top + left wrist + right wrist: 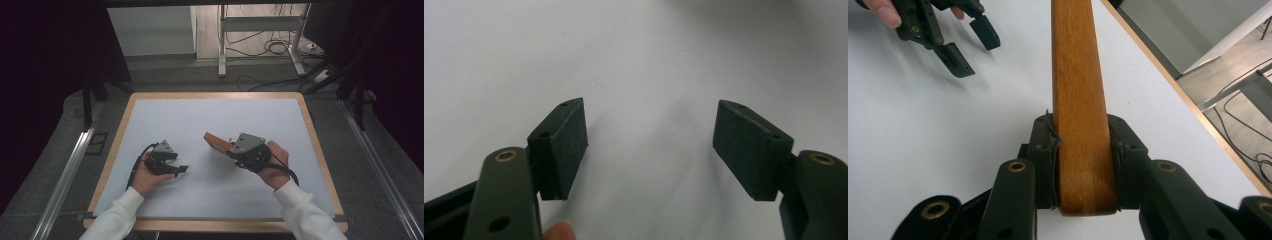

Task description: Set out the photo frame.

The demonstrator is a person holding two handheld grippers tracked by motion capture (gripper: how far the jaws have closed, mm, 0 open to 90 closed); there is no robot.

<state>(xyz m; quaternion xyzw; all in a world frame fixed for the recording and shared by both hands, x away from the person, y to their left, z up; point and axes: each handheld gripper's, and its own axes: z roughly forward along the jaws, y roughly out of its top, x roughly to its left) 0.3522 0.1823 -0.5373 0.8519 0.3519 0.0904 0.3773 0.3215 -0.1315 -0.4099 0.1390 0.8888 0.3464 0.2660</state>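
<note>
The right tongs clamp the long brown wooden block; grip squarely. The left tongs stand apart, empty.

A: Any legible text, labels, brands or numbers?
B: None. Wooden block: bare grain, no marking. Gripper bodies and pads: plain black, unmarked. Counter: blank white surface, no print.
A: Signs in the background?
B: None legible.

Grey floor, cables, dark surroundings
</note>
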